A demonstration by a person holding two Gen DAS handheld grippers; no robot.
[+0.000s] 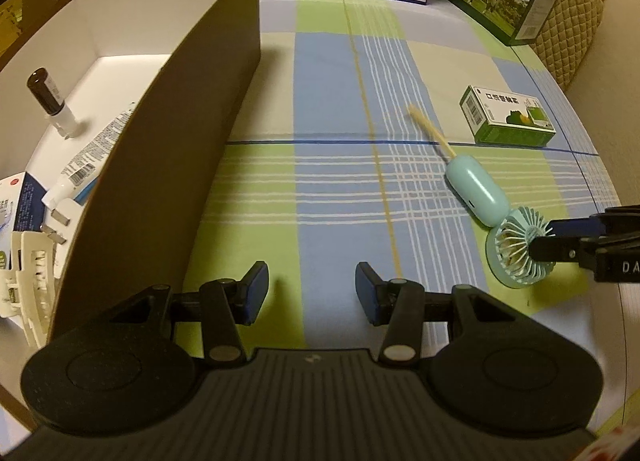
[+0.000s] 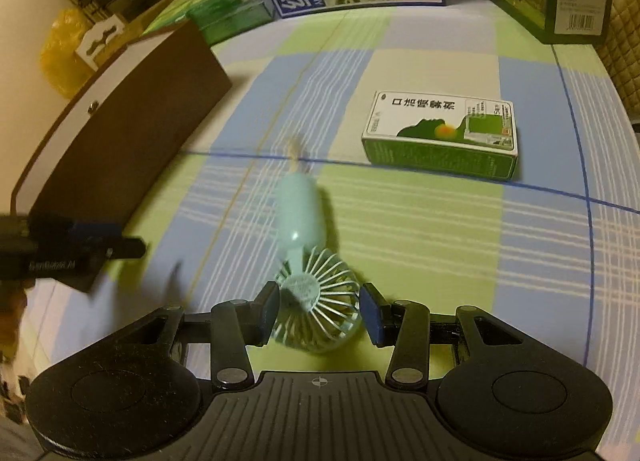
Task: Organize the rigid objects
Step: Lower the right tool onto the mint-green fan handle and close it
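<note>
A: Left wrist view: looking into one brown box (image 1: 168,165) with a white interior, holding one dark-capped bottle (image 1: 50,101), one tube (image 1: 86,165), one white plug (image 1: 60,213), one white clip (image 1: 28,273).

B: Right wrist view: showing the right gripper (image 2: 319,313) straddling the head of one mint handheld fan (image 2: 312,261) lying on the checked cloth (image 2: 420,229); contact unclear, so grip impossible to tell.

A: Left gripper (image 1: 311,293) hanging partly open, holding nothing, beside the box.

B: Also lying out: one green carton (image 2: 440,133), just beyond the fan.
</note>
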